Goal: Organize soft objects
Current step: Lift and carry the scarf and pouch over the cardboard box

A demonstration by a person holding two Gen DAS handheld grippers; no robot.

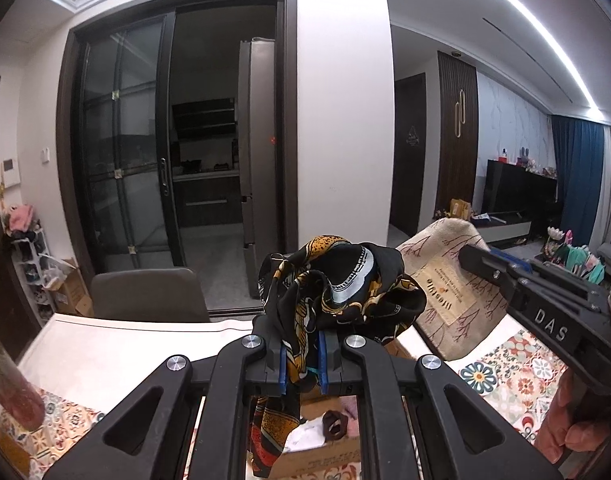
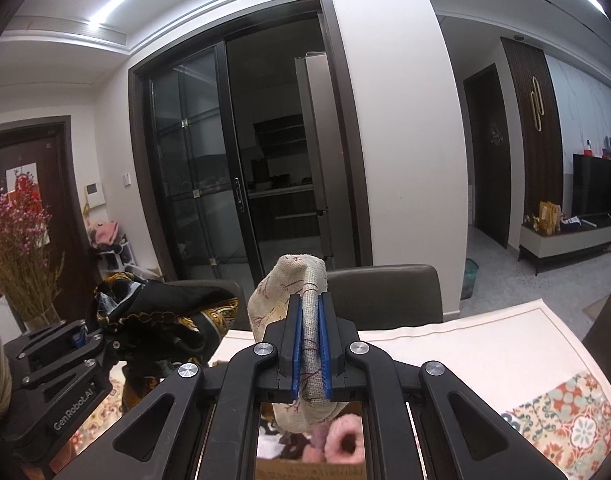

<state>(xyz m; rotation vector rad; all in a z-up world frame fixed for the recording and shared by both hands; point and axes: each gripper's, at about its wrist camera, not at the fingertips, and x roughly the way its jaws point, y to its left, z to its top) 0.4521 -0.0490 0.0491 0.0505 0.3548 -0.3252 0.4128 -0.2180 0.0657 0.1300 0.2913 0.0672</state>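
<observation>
My left gripper [image 1: 303, 356] is shut on a black, gold and white patterned scarf [image 1: 337, 284], held up above the table. It also shows in the right wrist view [image 2: 81, 340] at the left with the scarf [image 2: 157, 316]. My right gripper [image 2: 312, 344] is shut on a beige cloth [image 2: 289, 284] with dark red branch print. In the left wrist view that cloth [image 1: 445, 276] hangs at the right, with a sewn label, from the right gripper [image 1: 471, 256]. Below both lies a cardboard box [image 1: 321, 456] holding soft items, among them a pink fuzzy piece [image 2: 345, 444].
The table has a white runner [image 2: 465, 344] and a floral patterned cloth [image 2: 577, 420]. Grey chairs [image 1: 149, 296] stand behind the table. Dried flowers [image 2: 17, 232] stand at the left. A dark glass sliding door [image 1: 125, 152] is behind.
</observation>
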